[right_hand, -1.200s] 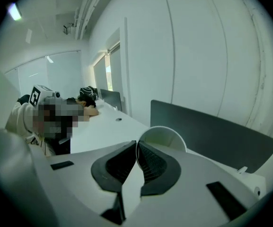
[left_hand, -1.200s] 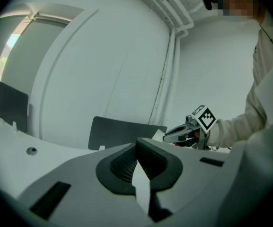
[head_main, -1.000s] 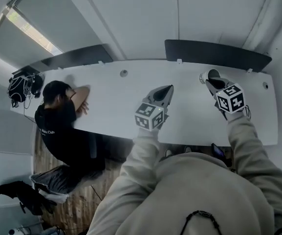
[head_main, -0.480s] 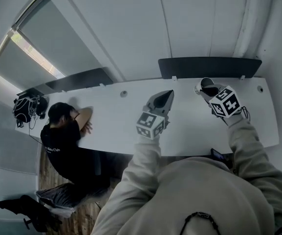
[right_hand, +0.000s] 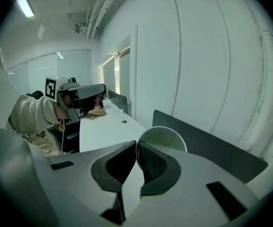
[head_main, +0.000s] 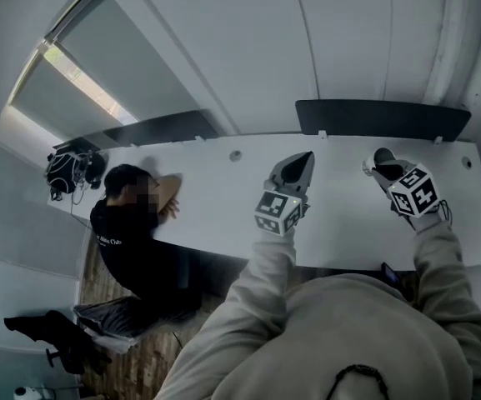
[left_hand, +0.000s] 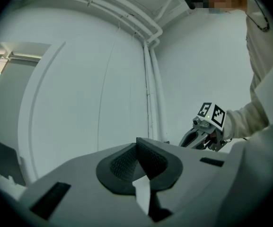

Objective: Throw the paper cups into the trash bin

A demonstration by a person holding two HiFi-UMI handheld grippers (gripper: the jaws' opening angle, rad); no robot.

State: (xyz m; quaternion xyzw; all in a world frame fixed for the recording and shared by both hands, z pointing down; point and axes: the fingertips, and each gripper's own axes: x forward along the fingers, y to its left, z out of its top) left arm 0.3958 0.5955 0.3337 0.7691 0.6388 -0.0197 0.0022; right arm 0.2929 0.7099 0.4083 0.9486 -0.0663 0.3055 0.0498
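A white paper cup [head_main: 381, 156] hangs over the right part of the long white table [head_main: 223, 215], and my right gripper [head_main: 383, 167] is shut on its rim. In the right gripper view the cup's open mouth [right_hand: 163, 136] shows just past the shut jaws of the right gripper [right_hand: 136, 149], one wall pinched between the pads. My left gripper [head_main: 305, 158] hovers over the table's middle, pointing level, shut with nothing in it. The left gripper view shows the left gripper [left_hand: 137, 147] closed against a bare wall, with the right gripper [left_hand: 200, 135] off to its right. No trash bin is in view.
A person [head_main: 132, 211] slumps asleep on the table's left end. Dark divider panels [head_main: 382, 117] [head_main: 157, 129] line the table's far edge. A cable hole [head_main: 235, 154] sits near the back. A bag with headphones [head_main: 69, 169] lies at the far left. Dark clothing [head_main: 48, 333] rests on the floor.
The head view has swung, so everything sits further right in it. My left gripper has risen a little and rolled. The right gripper has shifted slightly, still holding the cup.
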